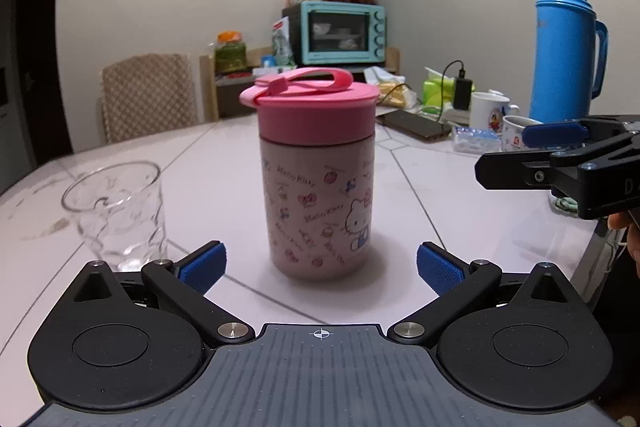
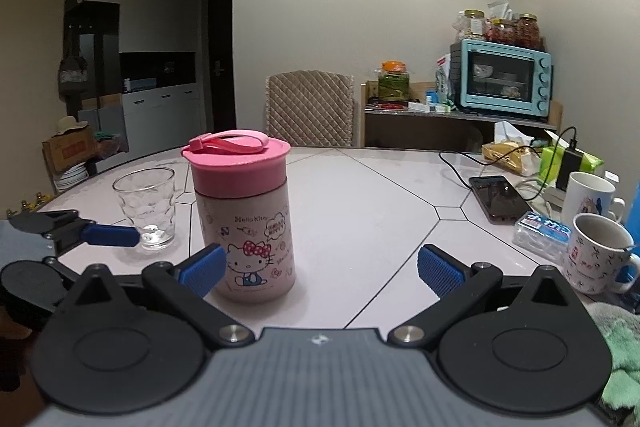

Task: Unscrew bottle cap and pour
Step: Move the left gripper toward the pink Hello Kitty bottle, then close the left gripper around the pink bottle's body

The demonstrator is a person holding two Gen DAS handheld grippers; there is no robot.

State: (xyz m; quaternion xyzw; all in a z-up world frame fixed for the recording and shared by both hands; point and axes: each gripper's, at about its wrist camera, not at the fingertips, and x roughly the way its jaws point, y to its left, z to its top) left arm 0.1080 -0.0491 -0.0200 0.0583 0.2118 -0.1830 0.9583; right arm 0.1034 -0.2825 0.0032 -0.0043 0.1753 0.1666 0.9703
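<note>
Through the left wrist camera I had the left gripper spread wide, fingers released, holding nothing. The pink bottle stood upright on the white surface just beyond them, pink cap screwed on. An empty glass stood to its left; the right gripper showed at the right edge. Over on the right wrist camera, my right gripper was released too, its left finger just in front of the bottle, the glass left of it.
</note>
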